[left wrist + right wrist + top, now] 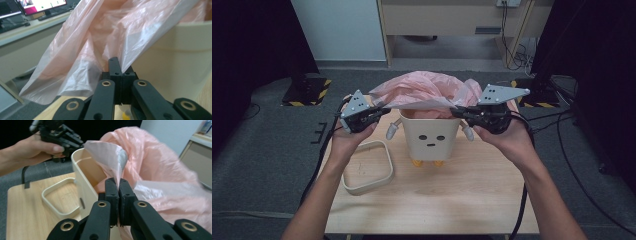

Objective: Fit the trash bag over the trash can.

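— Forearms come in at the bottom of the high view; above them I have both tools up at the bin point(430, 136). What do you read?

— Your left gripper point(115, 65) has its jaws pressed together on a fold of the pink bag point(105, 37). The right gripper point(119, 185) is likewise clamped on the bag's edge at the opposite side.

— The bag sits in the bin's mouth, bunched above it, on the table point(462, 200). The loose frame point(368, 167) lies flat to the left.

— My worry is tearing: the film looks thin, and pulling both sides apart could rip it at the pinch points. An upward tug might also tip the bin.

— How deep does the bag reach inside?

— I can't tell; the bunched plastic hides the interior.
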Demonstrator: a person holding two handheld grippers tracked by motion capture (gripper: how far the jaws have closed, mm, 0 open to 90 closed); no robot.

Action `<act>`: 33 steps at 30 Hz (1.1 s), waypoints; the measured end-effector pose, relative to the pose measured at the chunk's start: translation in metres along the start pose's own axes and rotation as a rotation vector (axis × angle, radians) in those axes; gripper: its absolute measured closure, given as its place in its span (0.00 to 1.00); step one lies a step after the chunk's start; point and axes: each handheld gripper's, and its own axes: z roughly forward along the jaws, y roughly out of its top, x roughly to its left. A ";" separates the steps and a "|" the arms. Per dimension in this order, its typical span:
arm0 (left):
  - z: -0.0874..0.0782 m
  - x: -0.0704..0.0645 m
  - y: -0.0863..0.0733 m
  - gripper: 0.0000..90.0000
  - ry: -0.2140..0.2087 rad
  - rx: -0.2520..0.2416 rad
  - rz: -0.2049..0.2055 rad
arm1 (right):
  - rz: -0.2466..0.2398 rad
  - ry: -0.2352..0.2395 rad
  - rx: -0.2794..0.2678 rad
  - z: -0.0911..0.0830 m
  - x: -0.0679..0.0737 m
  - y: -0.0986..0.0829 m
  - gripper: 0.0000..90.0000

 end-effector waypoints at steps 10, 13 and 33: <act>-0.004 -0.002 -0.001 1.00 -0.011 -0.011 0.013 | 0.049 -0.020 -0.091 -0.005 -0.012 -0.010 0.47; -0.004 -0.001 0.000 1.00 -0.012 -0.014 0.013 | 0.060 -0.026 -0.108 -0.012 -0.017 -0.011 0.39; -0.006 -0.003 0.007 1.00 -0.021 -0.006 0.040 | 0.309 0.040 -0.055 0.011 -0.090 -0.019 0.33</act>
